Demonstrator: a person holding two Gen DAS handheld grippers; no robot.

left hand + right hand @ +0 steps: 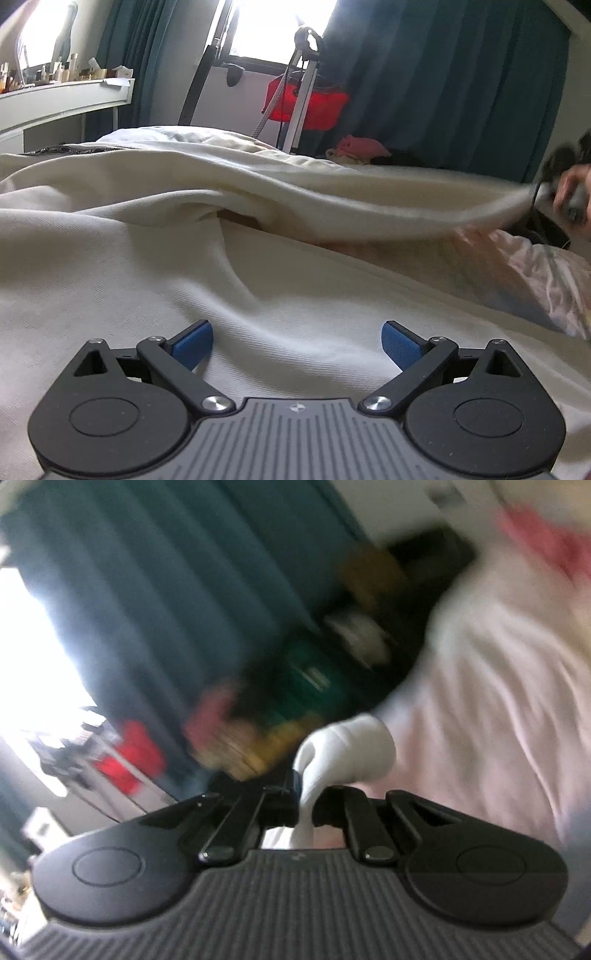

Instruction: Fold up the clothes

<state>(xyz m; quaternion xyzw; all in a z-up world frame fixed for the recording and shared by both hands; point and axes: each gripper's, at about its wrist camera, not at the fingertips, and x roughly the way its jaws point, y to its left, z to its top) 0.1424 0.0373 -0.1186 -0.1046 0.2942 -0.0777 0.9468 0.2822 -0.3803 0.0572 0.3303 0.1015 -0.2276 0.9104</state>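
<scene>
Here the left tongs (297,345) are gaping wide over the cream garment (147,266) lying on the bed, gripping nothing, while the right tongs (304,794) are pinching its bunched edge.

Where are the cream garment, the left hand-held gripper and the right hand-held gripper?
cream garment (280,295): left wrist view, on the flat cloth ahead of the fingers.
left hand-held gripper (297,345): left wrist view, midway between the open blue fingertips.
right hand-held gripper (308,794): right wrist view, where the fingers pinch the cloth.
</scene>
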